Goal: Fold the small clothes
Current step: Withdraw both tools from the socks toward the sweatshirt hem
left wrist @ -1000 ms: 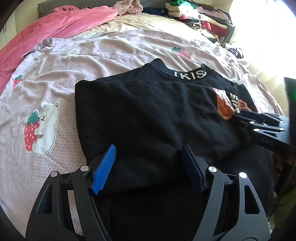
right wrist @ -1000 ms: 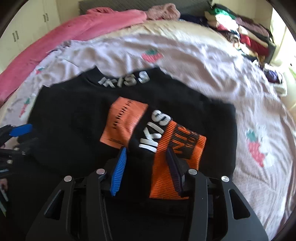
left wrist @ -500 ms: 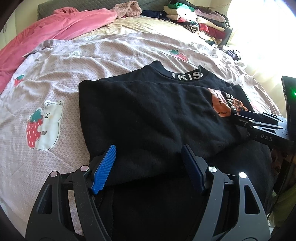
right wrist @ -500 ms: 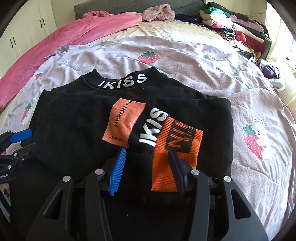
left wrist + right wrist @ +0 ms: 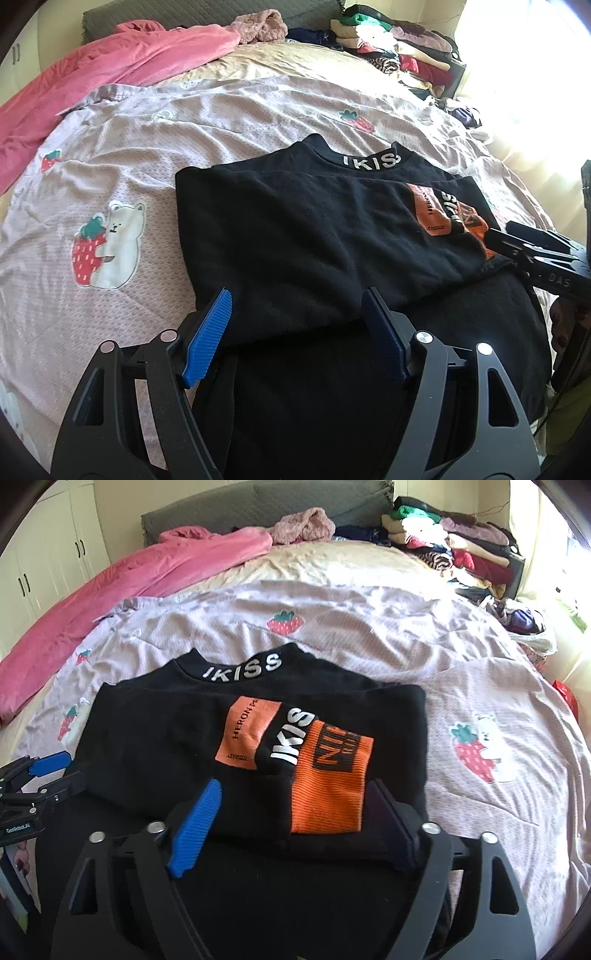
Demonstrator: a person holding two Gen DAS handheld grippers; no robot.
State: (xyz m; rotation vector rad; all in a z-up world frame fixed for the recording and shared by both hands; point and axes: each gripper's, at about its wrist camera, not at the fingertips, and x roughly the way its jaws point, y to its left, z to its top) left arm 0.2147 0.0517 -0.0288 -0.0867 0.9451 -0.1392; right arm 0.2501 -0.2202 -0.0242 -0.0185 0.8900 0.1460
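Observation:
A black sweatshirt (image 5: pixel 155 746) with "IKISS" on its collar lies folded on the bed, an orange-cuffed sleeve (image 5: pixel 328 786) laid across its front. My right gripper (image 5: pixel 293 786) hovers over the near edge by the orange cuff. Its jaws are opening, and the pads (image 5: pixel 195 827) stand clear of the cloth lying below them. My left gripper (image 5: pixel 297 295) stays open above the near left part of the sweatshirt (image 5: pixel 295 236), its pads (image 5: pixel 208 332) apart from the fabric. Each gripper shows at the edge of the other's view: the right gripper (image 5: pixel 517 243), the left gripper (image 5: pixel 55 771).
The bedsheet (image 5: pixel 110 177) is pale lilac with strawberry and bear prints. A pink blanket (image 5: pixel 155 572) lies along the far left. A pile of clothes (image 5: pixel 461 546) sits at the far right corner. White wardrobe doors (image 5: pixel 44 565) stand at the left.
The right gripper's jaws have spread wide from around the fold by the orange cuff, and it has drawn back and up. The left gripper has backed off slightly, still open.

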